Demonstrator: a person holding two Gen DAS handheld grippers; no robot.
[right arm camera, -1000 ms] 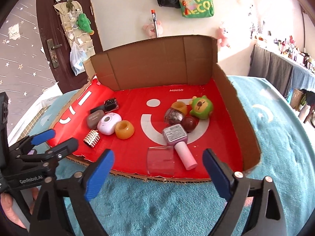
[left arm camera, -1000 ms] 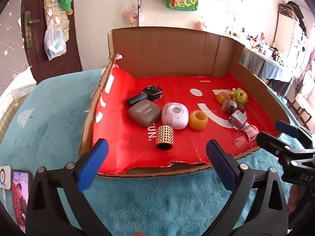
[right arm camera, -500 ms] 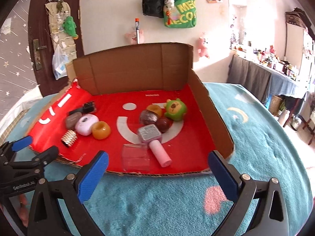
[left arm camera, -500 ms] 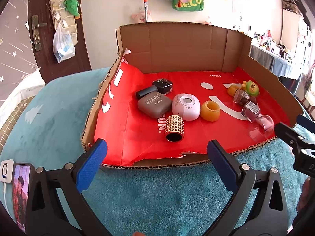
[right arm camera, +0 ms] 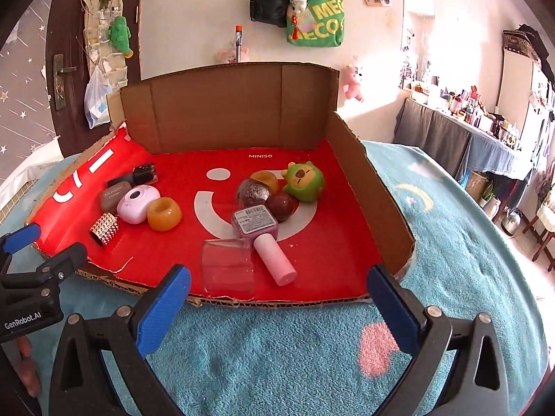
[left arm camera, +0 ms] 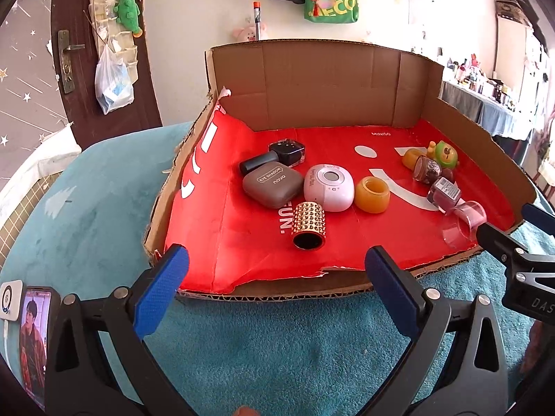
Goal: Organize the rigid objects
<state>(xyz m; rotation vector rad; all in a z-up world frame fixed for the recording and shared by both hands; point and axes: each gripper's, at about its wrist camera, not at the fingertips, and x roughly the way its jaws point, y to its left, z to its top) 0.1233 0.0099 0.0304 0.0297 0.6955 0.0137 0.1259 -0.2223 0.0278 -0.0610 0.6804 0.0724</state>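
left gripper (left arm camera: 274, 287): wide open, holds nothing
right gripper (right arm camera: 277, 298): wide open, holds nothing
tray (right arm camera: 364, 187): items in two clusters
step: ambiguous, sorted or mid-sort

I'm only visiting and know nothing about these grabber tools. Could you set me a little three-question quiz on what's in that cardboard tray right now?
1. True or false: the left gripper is clamped on the gold studded tube.
2. Which thing touches the clear plastic cup? A) the green frog toy B) the pink nail polish bottle C) the grey eye shadow case
3. Fill in: the white oval gadget lies between the grey case and the ______ ring.

Key: 1 false, both the left gripper and the right gripper are open and hold nothing, in front of the cardboard tray. 2 B. 3 orange.
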